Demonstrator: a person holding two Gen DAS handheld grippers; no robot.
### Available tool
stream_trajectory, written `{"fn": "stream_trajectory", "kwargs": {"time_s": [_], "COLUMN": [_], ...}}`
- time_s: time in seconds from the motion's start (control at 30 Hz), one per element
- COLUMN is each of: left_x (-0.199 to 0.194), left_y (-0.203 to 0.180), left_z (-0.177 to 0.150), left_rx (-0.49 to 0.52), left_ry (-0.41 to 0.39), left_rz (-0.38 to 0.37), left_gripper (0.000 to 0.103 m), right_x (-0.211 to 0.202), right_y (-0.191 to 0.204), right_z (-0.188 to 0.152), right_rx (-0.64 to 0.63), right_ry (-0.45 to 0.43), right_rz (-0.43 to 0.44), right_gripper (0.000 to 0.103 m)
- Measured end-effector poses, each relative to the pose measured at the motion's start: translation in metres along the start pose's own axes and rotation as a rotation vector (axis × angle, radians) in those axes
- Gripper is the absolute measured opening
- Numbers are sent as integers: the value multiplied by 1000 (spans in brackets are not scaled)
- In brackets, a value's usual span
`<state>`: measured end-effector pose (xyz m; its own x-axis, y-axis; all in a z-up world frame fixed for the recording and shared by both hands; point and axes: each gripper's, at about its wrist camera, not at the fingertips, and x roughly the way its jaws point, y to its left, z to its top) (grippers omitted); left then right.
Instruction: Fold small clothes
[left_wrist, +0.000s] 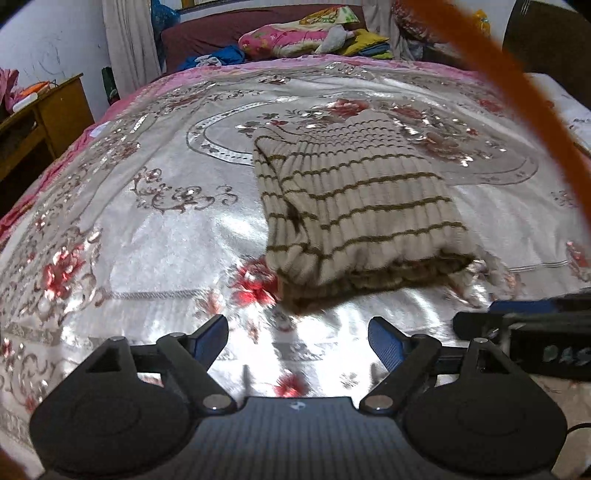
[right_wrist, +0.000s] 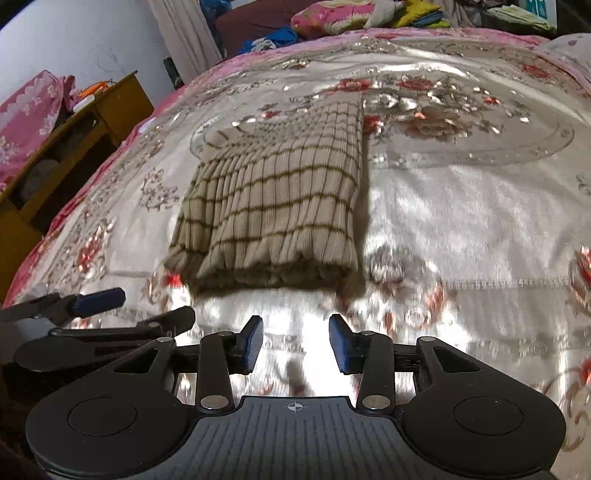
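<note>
A: The sweater (left_wrist: 354, 206) is a folded block, lying flat on the bed (left_wrist: 147, 229), about the middle of the floral cover. From the left claw's camera it sits at one o'clock; from the right claw's camera, at eleven.

B: Is either claw on it?

A: No. The left claw (left_wrist: 299, 336) is spread wide, nothing between its pads, short of the near folded edge. The right claw (right_wrist: 296, 341) stands partly apart, also empty, and also short of that edge. Each one shows at the side of the other's view, so they're close neighbours: right at three o'clock for the left, left at nine for the right.

B: So folding looks nearly done?

A: I'd judge so, for this piece. The layers are stacked, ribbed stripes on top, a darker edge at the near side.

B: What could spoil it?

A: That satin cover is slick. A nudge at the near edge could slide the whole block or peel the top layer back. The left flap, at nine o'clock on the sweater, looks loosely tucked; a pad catching it would open the fold. And the two claws sit near enough to knock together if either swings sideways.

B: Anything else in reach?

A: An orange strap (left_wrist: 517, 88) crosses at one o'clock, blurred. Pillows (left_wrist: 295, 37) are at twelve, well apart.
</note>
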<state>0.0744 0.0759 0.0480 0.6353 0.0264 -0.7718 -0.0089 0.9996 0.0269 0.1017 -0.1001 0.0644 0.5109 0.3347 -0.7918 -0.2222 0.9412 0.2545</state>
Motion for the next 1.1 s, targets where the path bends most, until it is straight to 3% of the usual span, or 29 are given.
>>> {"fn": "stream_trajectory", "kwargs": {"time_s": [1.1], "left_x": [-22], "left_y": [-23], "left_z": [-17], "left_rx": [31], "left_ry": [-3], "left_rz": [16], "left_gripper": [88], "right_x": [-20], "right_y": [-11], "right_z": [-27], "right_rx": [64], "right_ry": [-8], "right_rz": [-3], "right_gripper": [40]}}
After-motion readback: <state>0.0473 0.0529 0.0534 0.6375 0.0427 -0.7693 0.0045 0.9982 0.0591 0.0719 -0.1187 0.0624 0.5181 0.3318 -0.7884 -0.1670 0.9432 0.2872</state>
